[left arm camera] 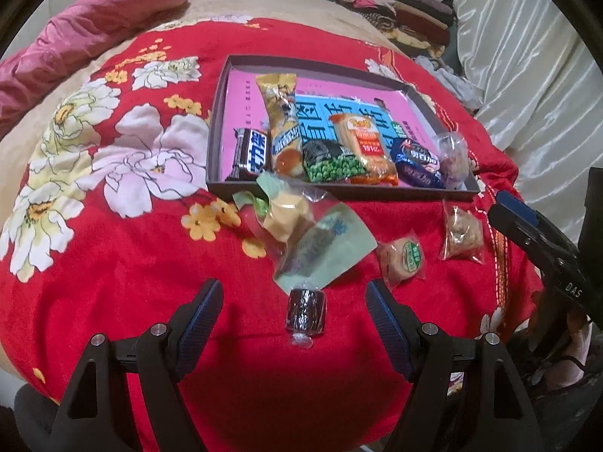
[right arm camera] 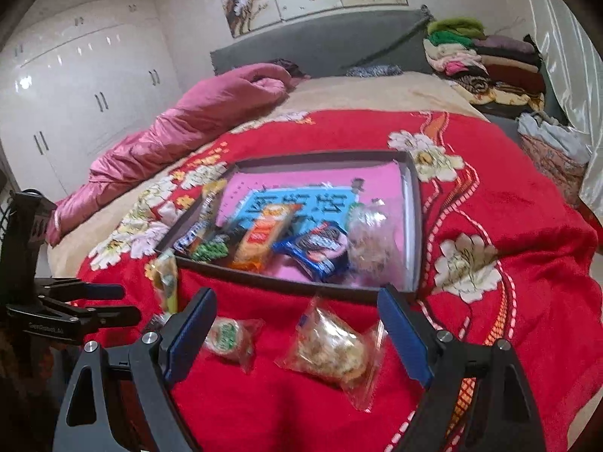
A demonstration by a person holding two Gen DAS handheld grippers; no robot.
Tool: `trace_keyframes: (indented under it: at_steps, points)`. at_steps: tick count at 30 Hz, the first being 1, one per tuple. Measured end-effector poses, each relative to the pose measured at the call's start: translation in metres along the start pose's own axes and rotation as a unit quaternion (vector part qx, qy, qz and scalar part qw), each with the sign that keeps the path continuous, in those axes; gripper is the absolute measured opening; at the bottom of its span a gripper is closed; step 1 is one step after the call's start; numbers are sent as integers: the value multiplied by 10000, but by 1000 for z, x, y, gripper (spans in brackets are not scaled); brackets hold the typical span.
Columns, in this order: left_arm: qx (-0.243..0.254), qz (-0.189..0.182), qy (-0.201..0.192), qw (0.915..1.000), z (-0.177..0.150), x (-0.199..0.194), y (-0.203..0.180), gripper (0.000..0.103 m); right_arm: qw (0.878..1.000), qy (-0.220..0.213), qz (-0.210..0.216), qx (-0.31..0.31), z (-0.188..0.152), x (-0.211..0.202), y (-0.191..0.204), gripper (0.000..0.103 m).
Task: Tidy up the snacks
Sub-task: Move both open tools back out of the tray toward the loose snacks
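Observation:
A dark shallow box [left arm camera: 339,189] with a pink floor lies on the red flowered blanket and holds several wrapped snacks. My left gripper [left arm camera: 293,284] is open just above the blanket. A small dark wrapped candy [left arm camera: 305,314] lies between its fingers, untouched. Beyond it lie a pale green packet [left arm camera: 331,252], a yellow pastry [left arm camera: 288,216], a round pastry with a green label [left arm camera: 405,260] and a clear bag of nutty snack [left arm camera: 461,235]. My right gripper [right arm camera: 297,293] is open over that clear bag [right arm camera: 328,346], pads apart from it. The round pastry [right arm camera: 226,337] sits by its left finger. The box [right arm camera: 264,277] is just ahead.
A pink quilt [right arm camera: 169,139] is bunched along the bed's left side. Folded clothes [right arm camera: 486,64] are stacked at the far right by the headboard, and a white curtain [left arm camera: 527,75] hangs on the right. White wardrobes [right arm camera: 75,86] stand beyond the bed.

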State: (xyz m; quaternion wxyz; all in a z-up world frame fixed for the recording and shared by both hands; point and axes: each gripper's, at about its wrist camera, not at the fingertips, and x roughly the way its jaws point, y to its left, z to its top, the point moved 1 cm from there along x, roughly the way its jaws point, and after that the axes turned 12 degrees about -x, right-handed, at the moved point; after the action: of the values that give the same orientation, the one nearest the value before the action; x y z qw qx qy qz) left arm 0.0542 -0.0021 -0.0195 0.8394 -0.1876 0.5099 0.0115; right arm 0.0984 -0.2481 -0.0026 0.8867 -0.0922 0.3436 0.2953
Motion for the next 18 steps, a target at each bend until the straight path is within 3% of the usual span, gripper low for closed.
trace_keyframes:
  at_steps: [10, 18]
  points:
    - [26, -55, 121, 9999, -7, 7, -4, 79, 9979, 521, -264, 297, -16, 10, -12, 87]
    - [60, -35, 148, 9999, -10, 12, -6, 79, 9950, 826, -186, 531, -26, 24, -18, 87]
